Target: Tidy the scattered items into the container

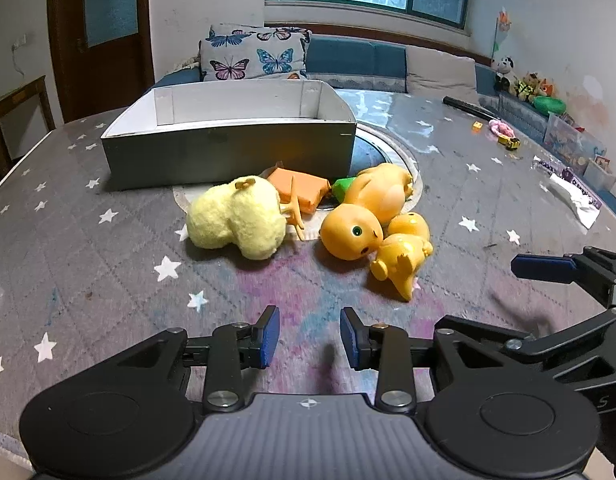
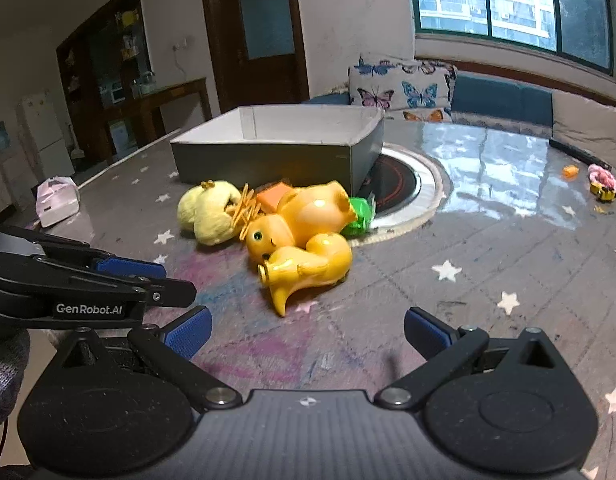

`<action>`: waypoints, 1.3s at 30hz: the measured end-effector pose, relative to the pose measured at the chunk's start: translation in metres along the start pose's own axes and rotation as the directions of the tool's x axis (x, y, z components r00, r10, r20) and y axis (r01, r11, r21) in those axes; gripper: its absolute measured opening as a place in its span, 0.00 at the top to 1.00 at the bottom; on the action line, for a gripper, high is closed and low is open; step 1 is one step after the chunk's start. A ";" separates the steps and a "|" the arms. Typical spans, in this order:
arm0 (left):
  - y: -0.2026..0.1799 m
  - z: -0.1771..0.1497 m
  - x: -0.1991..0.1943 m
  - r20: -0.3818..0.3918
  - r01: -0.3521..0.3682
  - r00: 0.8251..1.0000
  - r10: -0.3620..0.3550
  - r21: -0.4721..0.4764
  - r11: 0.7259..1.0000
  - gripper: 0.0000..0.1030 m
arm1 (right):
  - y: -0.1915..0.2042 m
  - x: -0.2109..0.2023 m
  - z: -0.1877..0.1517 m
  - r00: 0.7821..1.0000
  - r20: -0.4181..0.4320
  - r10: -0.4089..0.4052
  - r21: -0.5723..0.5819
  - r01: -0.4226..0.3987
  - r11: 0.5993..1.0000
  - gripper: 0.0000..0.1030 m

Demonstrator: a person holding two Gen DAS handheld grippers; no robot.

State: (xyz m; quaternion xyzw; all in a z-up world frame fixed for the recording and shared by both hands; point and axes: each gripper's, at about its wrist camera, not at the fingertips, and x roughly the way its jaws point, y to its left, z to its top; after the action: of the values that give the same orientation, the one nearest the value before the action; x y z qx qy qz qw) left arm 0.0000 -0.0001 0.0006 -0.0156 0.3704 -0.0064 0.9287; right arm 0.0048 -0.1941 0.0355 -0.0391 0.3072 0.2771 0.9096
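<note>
Counter (image 1: 67, 240): grey star-print cloth. Box (image 1: 227, 152): rectangular grey card, white inside. Before it, clustered: fuzzy yellow plush (image 1: 235, 220), orange block (image 1: 303, 190), glossy plastic ducks (image 1: 368, 220), green piece (image 1: 342, 189). Left hand-held gripper (image 1: 309, 338): released, narrow gap, nothing held. Right hand-held gripper (image 2: 308, 334): released wide, nothing held.

Plush chick (image 1: 237, 222) and orange ducks (image 1: 372, 216) lie before open grey box (image 1: 227, 148).

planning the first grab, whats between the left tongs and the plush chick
Only bare star-print tablecloth between the left tongs and the plush chick, per the left wrist view.
</note>
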 end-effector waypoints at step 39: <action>-0.004 -0.005 -0.001 -0.085 -0.040 0.996 0.042 0.023 0.999 0.65 | 0.015 -0.001 -0.008 0.995 -0.099 0.006 0.027 -0.003 1.000 0.00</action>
State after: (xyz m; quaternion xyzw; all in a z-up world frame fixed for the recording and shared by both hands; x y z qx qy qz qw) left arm -0.0039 -0.0037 -0.0022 0.0020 0.4099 0.0081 0.9121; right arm -0.0085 -0.1837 0.0307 -0.0399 0.3557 0.2727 0.8931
